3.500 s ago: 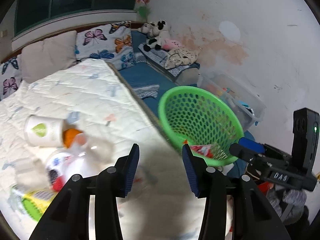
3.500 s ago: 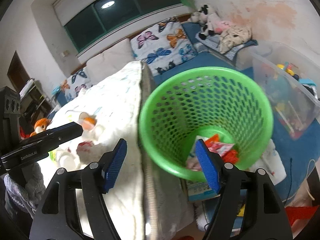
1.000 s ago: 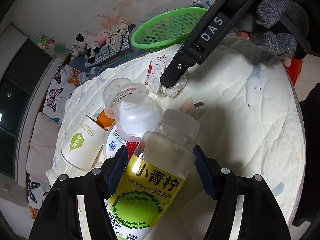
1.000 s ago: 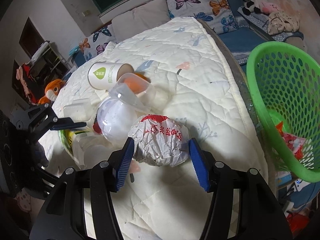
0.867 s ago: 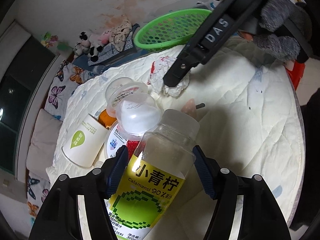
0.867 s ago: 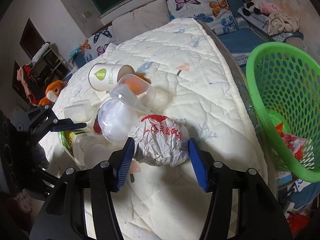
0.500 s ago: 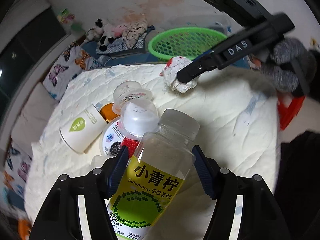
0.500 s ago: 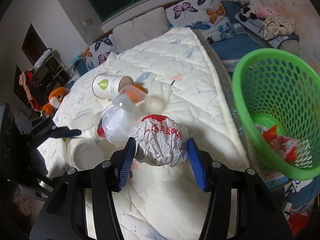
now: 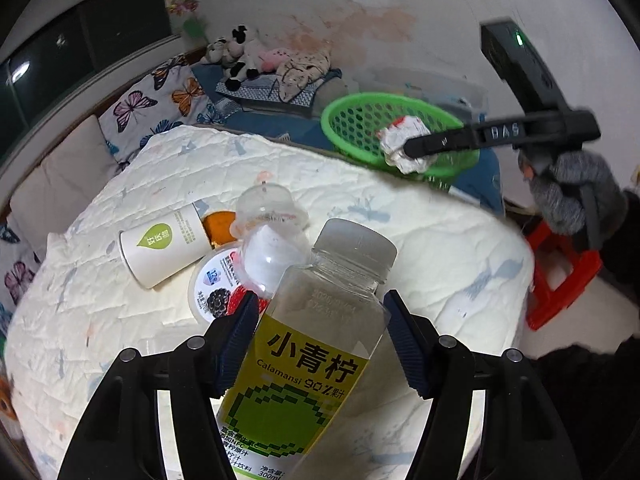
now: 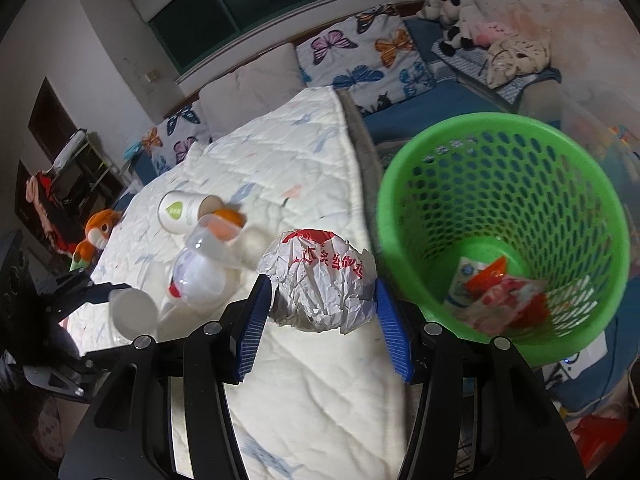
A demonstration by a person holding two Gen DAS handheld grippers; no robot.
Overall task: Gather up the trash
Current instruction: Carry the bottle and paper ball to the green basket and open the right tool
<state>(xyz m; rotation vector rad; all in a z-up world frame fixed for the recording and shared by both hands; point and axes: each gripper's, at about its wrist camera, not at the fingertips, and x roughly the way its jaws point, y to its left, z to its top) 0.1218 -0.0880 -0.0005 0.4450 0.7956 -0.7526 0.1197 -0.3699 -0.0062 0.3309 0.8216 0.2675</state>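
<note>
My left gripper (image 9: 320, 336) is shut on a clear plastic bottle (image 9: 320, 320) with a yellow-green label and holds it above the bed. My right gripper (image 10: 320, 300) is shut on a crumpled white paper ball with red print (image 10: 320, 280), held over the quilt's edge just left of the green mesh basket (image 10: 420, 184). In the left wrist view the ball (image 9: 400, 144) shows in front of the basket (image 9: 348, 120). The basket holds red and white wrappers (image 10: 500, 292). A white paper cup (image 9: 164, 244), clear plastic cups (image 9: 272, 216) and a yogurt tub (image 9: 216, 288) lie on the white quilt (image 9: 420, 240).
Butterfly pillows (image 10: 360, 56) and plush toys (image 9: 240, 52) lie at the bed's head. A clear storage bin (image 10: 608, 136) stands behind the basket. A red stool (image 9: 560, 272) stands right of the bed. An orange plush toy (image 10: 96, 232) sits at the left.
Both grippers have risen with their loads. My right gripper has carried the paper ball rightward toward the basket. The bottle has been lifted clear of the pile of cups.
</note>
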